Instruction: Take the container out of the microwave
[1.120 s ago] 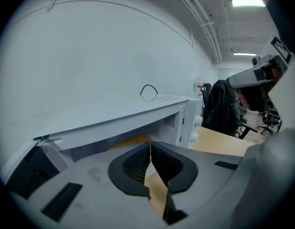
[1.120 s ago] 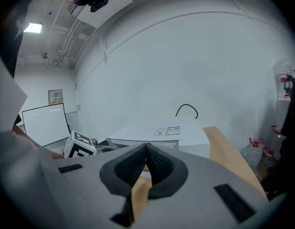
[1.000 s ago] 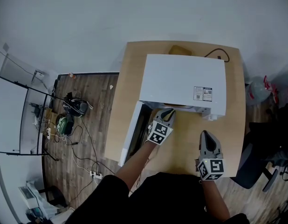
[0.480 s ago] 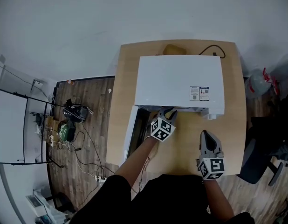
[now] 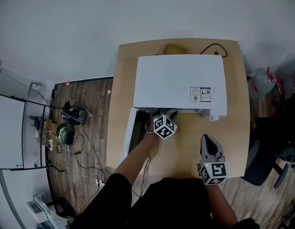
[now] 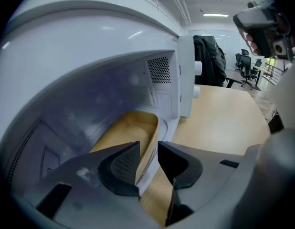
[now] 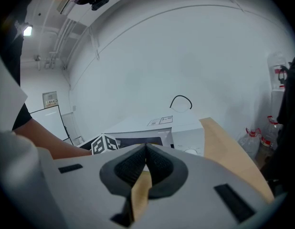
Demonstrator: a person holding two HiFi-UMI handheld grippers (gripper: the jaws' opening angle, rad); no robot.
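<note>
The white microwave stands on a wooden table with its door swung open to the left. Inside the cavity lies a tan, shallow container. My left gripper reaches into the opening, open, with the container's near rim standing between its jaws; the left pad is close to the rim and a gap shows on the right side. My right gripper hovers over the table in front of the microwave's right end, shut with nothing in it.
A brown object and a black cable lie behind the microwave. An office chair stands at the table's right side. Cables and gear litter the wooden floor on the left.
My left gripper has moved forward, from in front of the opening to inside it, over the container's rim. The right gripper has stayed about where it was.
</note>
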